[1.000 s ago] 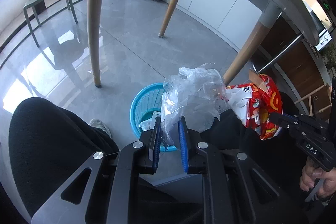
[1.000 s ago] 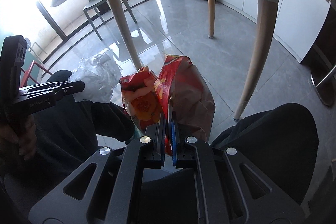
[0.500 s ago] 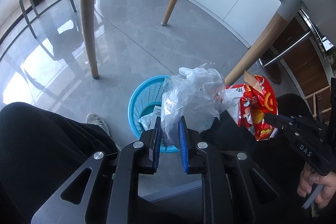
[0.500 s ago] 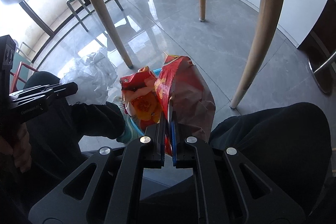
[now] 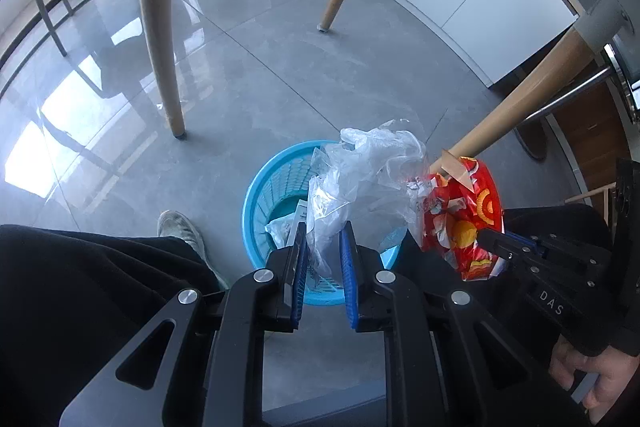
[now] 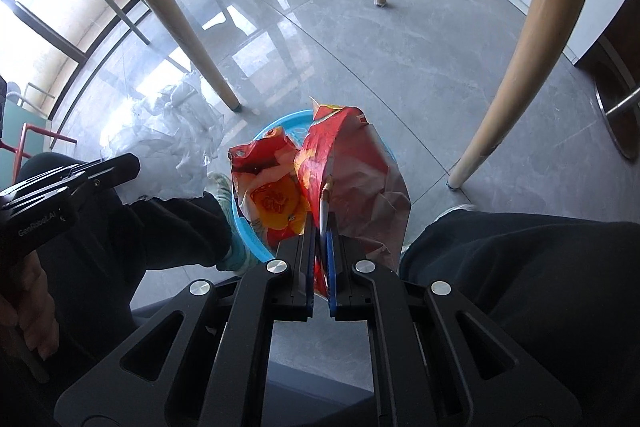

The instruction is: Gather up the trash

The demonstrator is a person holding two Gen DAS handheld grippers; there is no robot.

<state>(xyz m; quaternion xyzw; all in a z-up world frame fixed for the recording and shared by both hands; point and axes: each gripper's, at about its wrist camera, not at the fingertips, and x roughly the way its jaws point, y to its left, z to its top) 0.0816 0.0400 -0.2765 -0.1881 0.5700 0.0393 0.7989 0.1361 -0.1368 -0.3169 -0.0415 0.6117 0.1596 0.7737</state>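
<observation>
From where I stood, the seated person had both tools down over the round blue plastic slatted basket [image 5: 264,195] on the grey tiled floor, between the pale wooden table legs [image 5: 160,27]. The left gripper [image 5: 323,259] was clamped on a crumpled clear plastic bag [image 5: 368,179], the film bunched between its blue pads, with most of the bag billowing above and hanging over the basket's mouth. The right gripper [image 6: 320,247] was pinched nearly flat on a torn red and orange foil snack bag [image 6: 344,179], and a thin white stick with a tan tip [image 6: 323,207] seemed to be caught between its jaws along with the foil. That wrapper hung above the basket's rim on the side nearer the person's right knee.

Inside the basket I could make out some pale scraps of paper or plastic [image 5: 286,225] already lying at the bottom, so part of the collecting looked done. The two pieces in hand had not been let go: both were above the basket, neither inside it. To my eye what remained was to bring them a little lower and release them. The clear bag, being light, might drift or cling to the pads. Whether more rubbish was left elsewhere in the room, I could not tell.
</observation>
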